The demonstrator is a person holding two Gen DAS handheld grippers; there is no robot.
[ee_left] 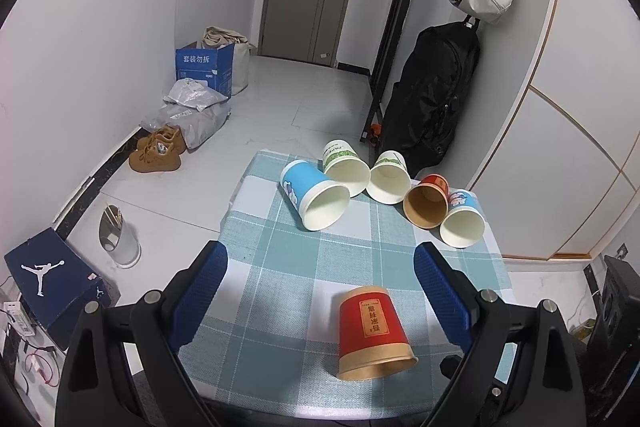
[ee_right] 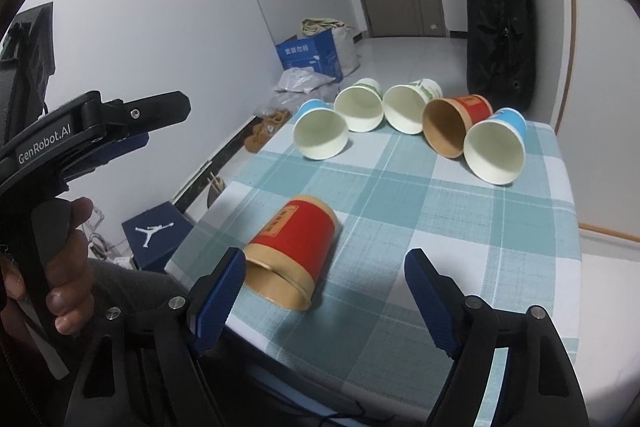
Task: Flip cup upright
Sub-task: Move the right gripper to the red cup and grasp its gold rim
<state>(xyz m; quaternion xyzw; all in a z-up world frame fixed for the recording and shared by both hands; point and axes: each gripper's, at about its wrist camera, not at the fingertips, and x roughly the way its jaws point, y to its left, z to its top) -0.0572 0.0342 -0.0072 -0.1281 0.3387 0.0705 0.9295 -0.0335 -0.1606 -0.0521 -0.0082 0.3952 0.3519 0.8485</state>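
A red and tan paper cup [ee_left: 372, 333] lies on its side near the front of the table with the blue-checked cloth [ee_left: 320, 251], its mouth toward me. In the right wrist view the cup [ee_right: 292, 251] lies just beyond my fingers, its rim close to the left fingertip [ee_right: 224, 279]. My left gripper [ee_left: 320, 267] is open above the table, the cup below and between its fingers, untouched. My right gripper [ee_right: 326, 271] is open and empty. The left gripper [ee_right: 132, 123] also shows at the left of the right wrist view.
Several more cups lie on their sides in a row at the table's far end: blue [ee_left: 314, 197], two green-and-white [ee_left: 346, 169] [ee_left: 390, 179], red [ee_left: 428, 201], blue [ee_left: 462, 219]. A black bag [ee_left: 436, 91] stands at the right; boxes and shoes [ee_left: 158, 151] are on the floor at the left.
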